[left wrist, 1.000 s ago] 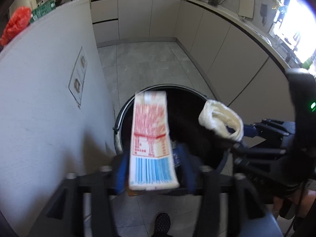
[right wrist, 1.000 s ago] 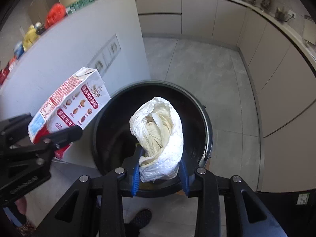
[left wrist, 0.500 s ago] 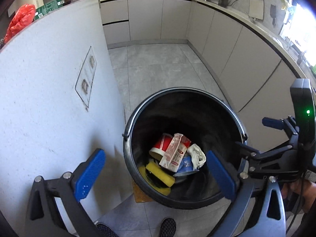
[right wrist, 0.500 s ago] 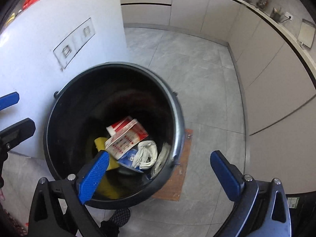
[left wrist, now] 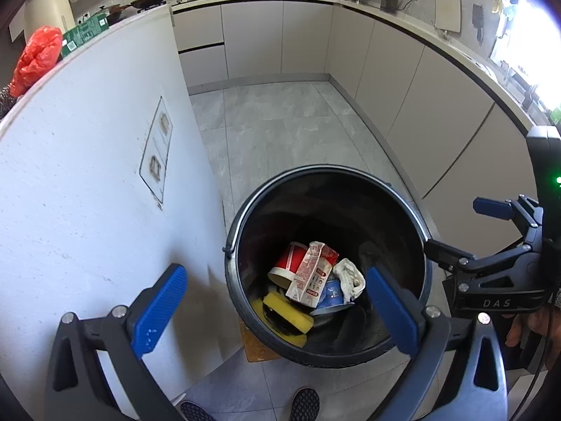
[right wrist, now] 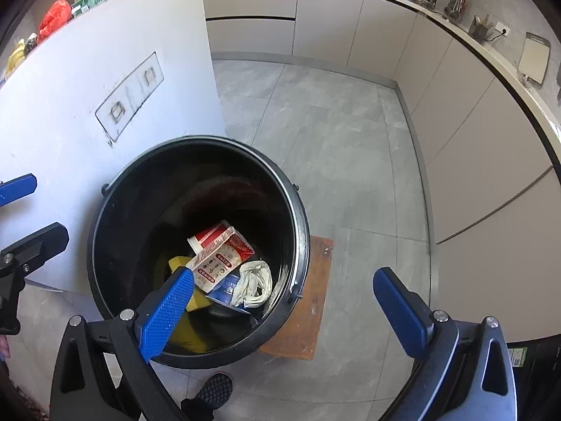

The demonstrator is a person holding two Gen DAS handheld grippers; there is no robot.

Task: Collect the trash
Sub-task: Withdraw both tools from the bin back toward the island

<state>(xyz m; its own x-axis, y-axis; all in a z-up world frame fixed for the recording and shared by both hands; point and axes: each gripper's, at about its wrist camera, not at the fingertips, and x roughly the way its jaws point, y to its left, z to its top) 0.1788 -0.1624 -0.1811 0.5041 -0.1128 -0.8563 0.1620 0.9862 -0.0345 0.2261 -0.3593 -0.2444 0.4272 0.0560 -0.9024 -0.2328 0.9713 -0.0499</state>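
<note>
Plainly, both sets of jaws stand wide apart and hold nothing: the left gripper [left wrist: 273, 301] and the right gripper [right wrist: 284, 301] hang above the black bin [right wrist: 298, 210], which stands on the floor against the white island wall [left wrist: 87, 175]. Down inside lie a milk carton [right wrist: 221, 258], a crumpled paper wad [right wrist: 254, 282], a red cup [left wrist: 285, 266] and a yellow sponge [left wrist: 287, 312]. By my reading these pieces are collected. A red bag [left wrist: 36, 58] on the worktop above may be left; whether it is trash I cannot tell.
</note>
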